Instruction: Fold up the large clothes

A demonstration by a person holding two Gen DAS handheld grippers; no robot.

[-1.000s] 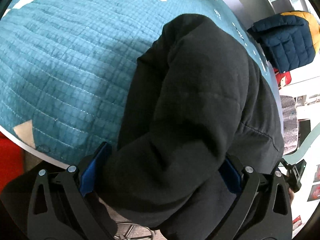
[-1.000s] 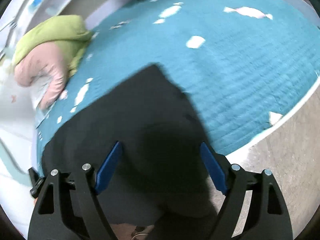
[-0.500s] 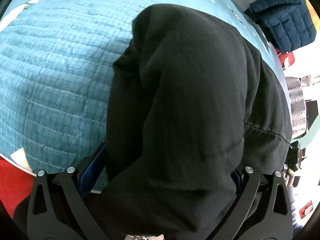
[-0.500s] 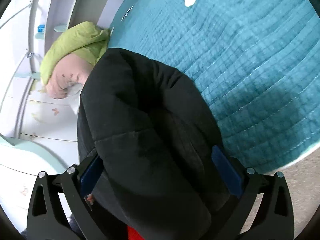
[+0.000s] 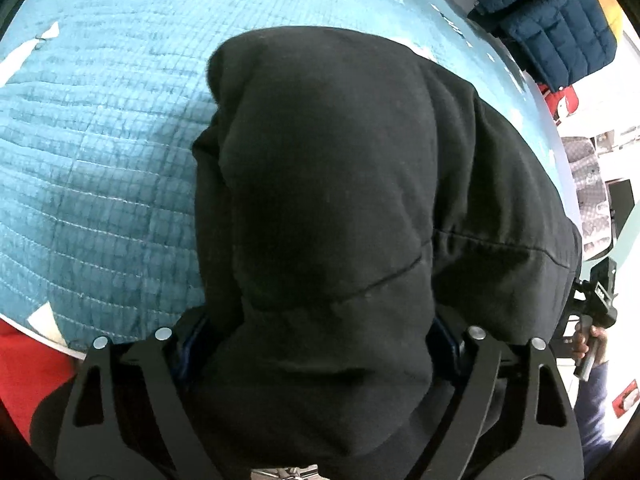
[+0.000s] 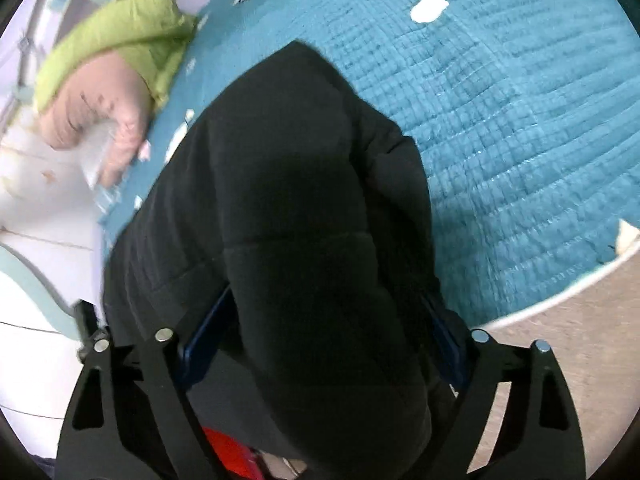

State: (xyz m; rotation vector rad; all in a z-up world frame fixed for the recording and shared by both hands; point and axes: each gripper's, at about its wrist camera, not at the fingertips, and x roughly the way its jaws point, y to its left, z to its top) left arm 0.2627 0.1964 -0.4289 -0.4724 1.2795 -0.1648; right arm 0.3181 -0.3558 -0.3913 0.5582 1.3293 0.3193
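Padded black jacket [image 5: 328, 208] bunches thickly on quilted teal bedspread [image 5: 100, 152], its near edge clamped in both left gripper [image 5: 316, 344] and right gripper [image 6: 320, 344].

Looks like a bedroom in a home. Big bed with a soft teal quilt [image 5: 100, 152], stitched in little squares and dotted with white patches. Green and pink puffy clothes [image 6: 116, 76] heaped at the far edge of the bed, beside a white wall [image 6: 36, 208]. Dark blue puffer jacket with a yellow part [image 5: 556, 24] lying past the other edge of the bed. Black padded coat [image 5: 340, 200] spread out on the quilt. Pale wood-look floor [image 6: 580, 360] beside the bed's white rim. Something red [image 5: 24, 364] low down by the bed corner; cannot tell what. Soft things and clothes all around, like a place for sleeping and dressing.
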